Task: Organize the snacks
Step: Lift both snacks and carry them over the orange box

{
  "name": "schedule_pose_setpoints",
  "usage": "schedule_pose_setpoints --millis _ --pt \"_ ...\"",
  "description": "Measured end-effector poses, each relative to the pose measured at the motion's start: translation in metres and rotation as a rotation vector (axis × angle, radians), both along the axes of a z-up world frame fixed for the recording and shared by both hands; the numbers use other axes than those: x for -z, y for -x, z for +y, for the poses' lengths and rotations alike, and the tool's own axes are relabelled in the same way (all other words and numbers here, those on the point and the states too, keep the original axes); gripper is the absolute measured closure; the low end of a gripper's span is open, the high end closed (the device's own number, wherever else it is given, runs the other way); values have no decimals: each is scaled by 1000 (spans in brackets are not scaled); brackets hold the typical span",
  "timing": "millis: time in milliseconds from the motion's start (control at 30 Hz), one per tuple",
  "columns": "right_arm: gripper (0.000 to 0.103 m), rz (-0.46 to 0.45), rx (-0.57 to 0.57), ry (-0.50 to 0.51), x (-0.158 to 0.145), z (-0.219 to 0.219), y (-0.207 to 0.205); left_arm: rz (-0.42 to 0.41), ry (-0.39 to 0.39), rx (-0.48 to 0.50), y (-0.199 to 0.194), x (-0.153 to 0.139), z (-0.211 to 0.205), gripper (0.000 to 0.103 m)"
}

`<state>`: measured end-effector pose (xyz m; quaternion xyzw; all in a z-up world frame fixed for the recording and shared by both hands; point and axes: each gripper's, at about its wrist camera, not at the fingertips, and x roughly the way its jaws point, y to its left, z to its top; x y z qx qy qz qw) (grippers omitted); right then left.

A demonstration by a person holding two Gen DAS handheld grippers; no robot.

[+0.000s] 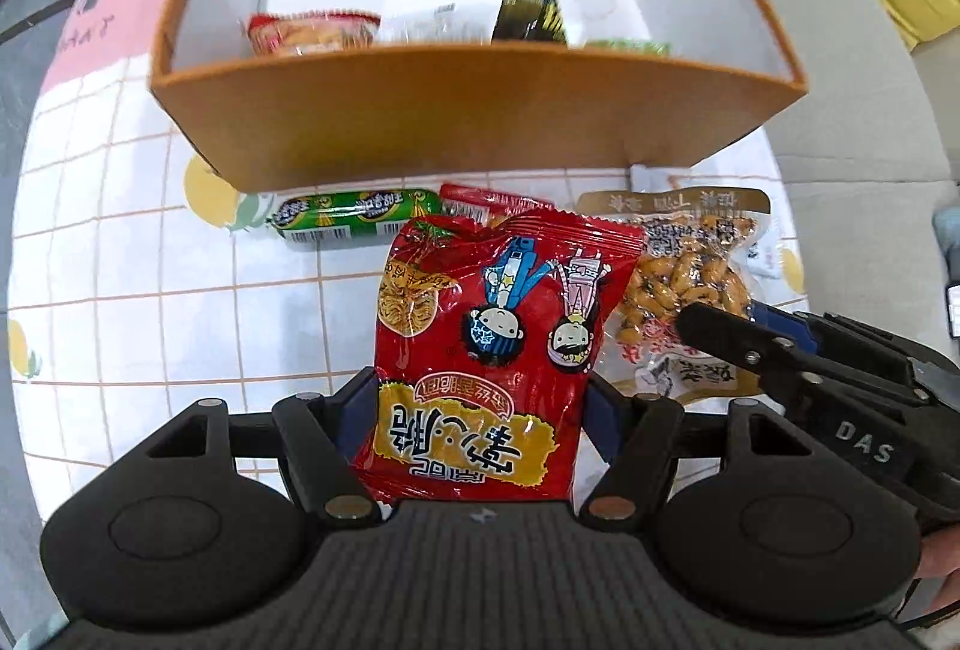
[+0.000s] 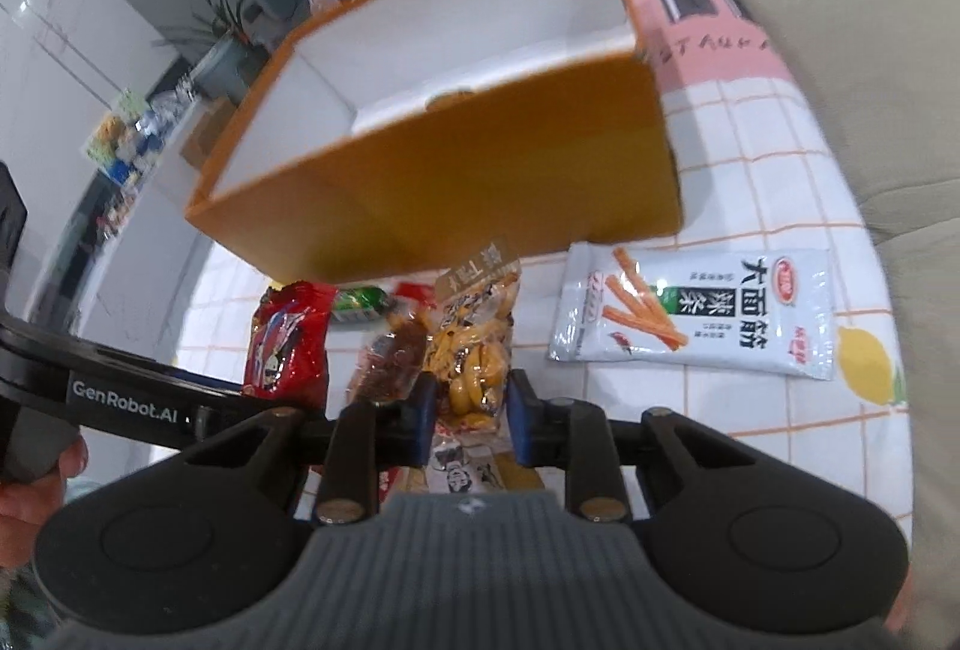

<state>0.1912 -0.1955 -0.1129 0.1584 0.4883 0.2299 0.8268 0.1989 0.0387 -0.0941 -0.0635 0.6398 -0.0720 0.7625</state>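
Observation:
My left gripper (image 1: 480,404) is shut on a red snack packet (image 1: 492,344) with two cartoon figures and holds it upright in front of the orange box (image 1: 456,122). The packet also shows in the right wrist view (image 2: 288,344). My right gripper (image 2: 468,404) is shut on a clear bag of yellow-brown nuts (image 2: 474,350), which also shows in the left wrist view (image 1: 684,284) next to the right gripper (image 1: 720,332). The orange box (image 2: 480,182) is open and white inside, with several snacks in it, among them a red packet (image 1: 312,32) and a black-and-gold one (image 1: 531,14).
A green sausage stick (image 1: 354,215) and another red packet (image 1: 492,203) lie on the tiled tablecloth in front of the box. A white packet of spicy strips (image 2: 696,314) lies to the right. A beige sofa (image 2: 840,50) borders the table.

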Motion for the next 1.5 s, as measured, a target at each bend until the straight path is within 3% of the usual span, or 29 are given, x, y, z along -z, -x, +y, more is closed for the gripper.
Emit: schedule_pose_setpoints --millis 333,633,967,1267,1367,1500 --pt "83 -130 23 -70 -68 -12 2 -125 12 -30 -11 -57 21 24" --pt "83 -239 -3 -68 -121 24 -73 -226 -20 -75 -79 -93 37 24" --pt "84 -139 -8 28 -85 69 -148 -190 -48 -101 -158 -50 42 24" --pt "85 0 27 -15 -43 87 -199 -156 -116 -88 -190 -14 39 24" --pt "86 24 35 8 -33 94 -208 -147 -179 -83 -198 -4 35 24" --pt "86 69 50 28 -18 95 -218 -129 -205 -82 -203 7 33 24"
